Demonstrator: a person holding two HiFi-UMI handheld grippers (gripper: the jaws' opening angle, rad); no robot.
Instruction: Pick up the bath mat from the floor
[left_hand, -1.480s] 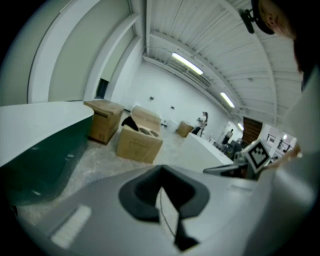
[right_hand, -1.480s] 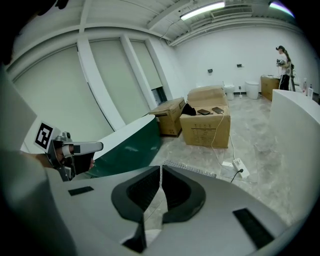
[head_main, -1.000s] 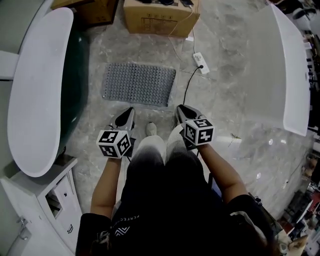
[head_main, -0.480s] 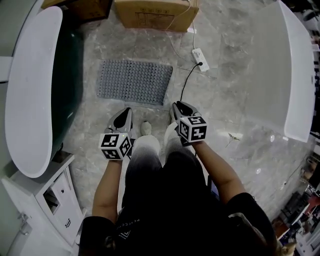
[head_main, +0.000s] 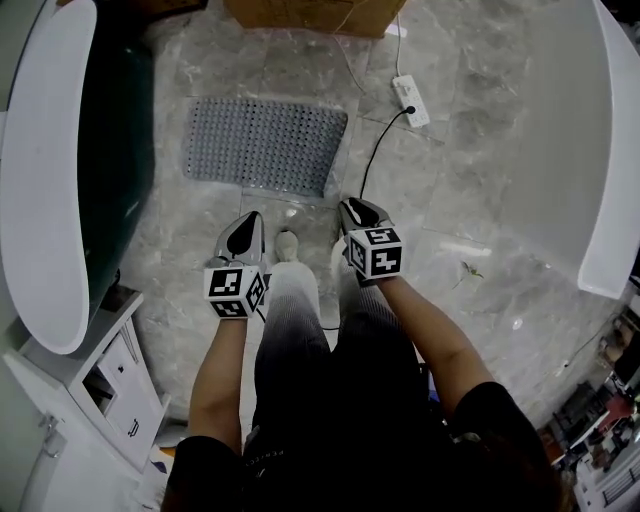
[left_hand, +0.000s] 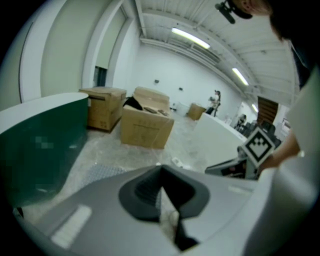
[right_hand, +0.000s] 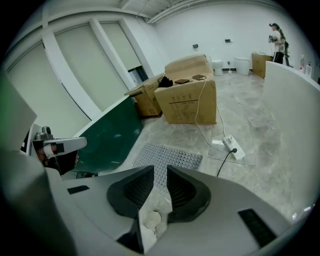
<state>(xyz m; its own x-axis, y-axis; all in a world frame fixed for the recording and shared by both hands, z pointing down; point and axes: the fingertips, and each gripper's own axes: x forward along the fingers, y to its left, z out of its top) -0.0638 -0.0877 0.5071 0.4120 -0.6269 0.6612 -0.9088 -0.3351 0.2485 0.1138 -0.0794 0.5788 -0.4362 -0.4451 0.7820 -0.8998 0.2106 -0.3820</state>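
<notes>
The mat (head_main: 265, 147), grey and full of small holes, lies flat on the marble floor (head_main: 470, 200), toward the far edge of the stretch in view. Its long side runs across the head view. On its left stands a tub (head_main: 40, 180) with a white rim and a dark green side. On its right, a white power strip (head_main: 411, 100) lies on the floor with a black cable (head_main: 375, 160) running off past the mat's near right corner. A cardboard box (head_main: 310, 15) sits beyond the mat's far edge. A second white tub (head_main: 600, 150) fills the right edge of the floor.

Both grippers hang above the floor on the near side of the mat, pointing toward it and touching neither it nor the floor. The left gripper (head_main: 252, 218) has its jaws closed tip to tip with nothing caught in them. Past them, the left gripper view shows only a faint strip of the mat. The right gripper (head_main: 350, 205) has its jaws a little apart, having just been opening, and they hold nothing. Through the gap the right gripper view shows bare floor and a pale shoe (head_main: 287, 243), with the mat just past the jaw tips. The shoe stands on the floor between the two grippers, near the mat's front edge.
</notes>
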